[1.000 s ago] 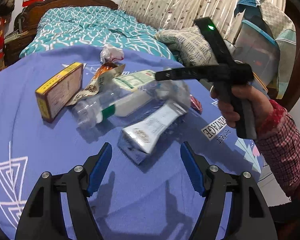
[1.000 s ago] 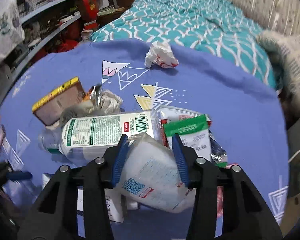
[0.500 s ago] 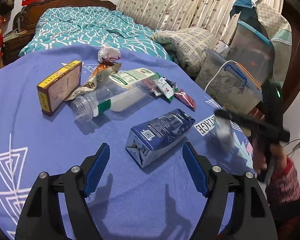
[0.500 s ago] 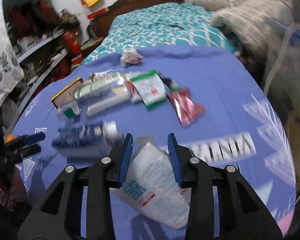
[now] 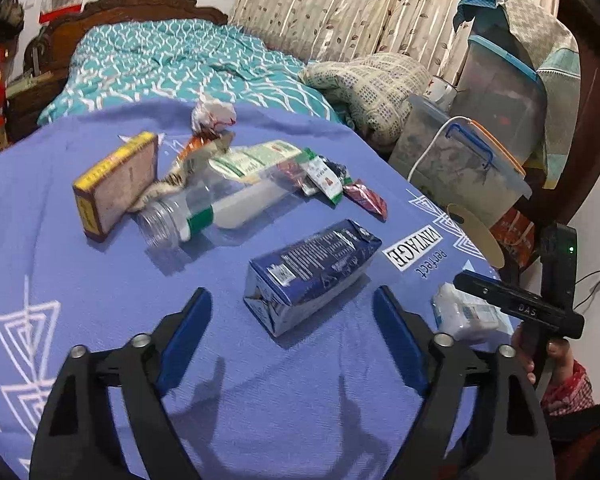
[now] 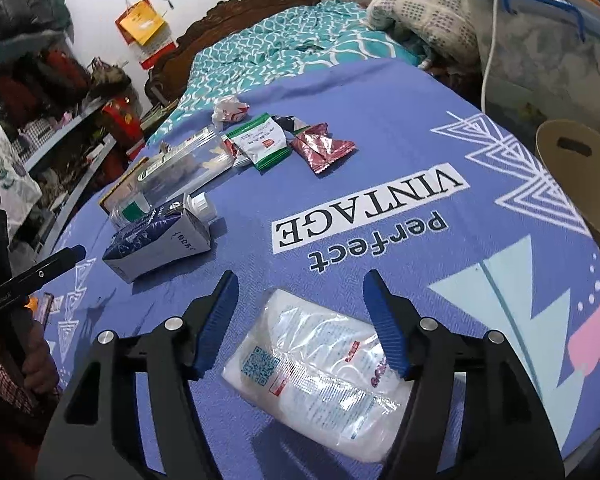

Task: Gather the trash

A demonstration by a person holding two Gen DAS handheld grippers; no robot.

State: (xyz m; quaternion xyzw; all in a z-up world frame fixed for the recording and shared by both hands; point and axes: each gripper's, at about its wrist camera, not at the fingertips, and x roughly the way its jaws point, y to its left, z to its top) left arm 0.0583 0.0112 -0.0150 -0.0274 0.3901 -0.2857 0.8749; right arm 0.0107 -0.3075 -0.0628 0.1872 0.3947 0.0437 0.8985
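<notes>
My right tongs had just widened, white packet lying loose between; left tongs spread wide, empty, blue carton at twelve o'clock.

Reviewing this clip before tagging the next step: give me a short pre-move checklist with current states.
1. Right gripper jaws clear of the white plastic packet, having just opened: ok.
2. Packet resting on the blue cloth: ok.
3. Left gripper open, jaws just widened, nothing between: ok.
4. Blue carton lined up ahead of the left gripper: ok.
5. Carton apart from the clear bottle: ok.
6. Trash container in view: cannot tell.
</notes>
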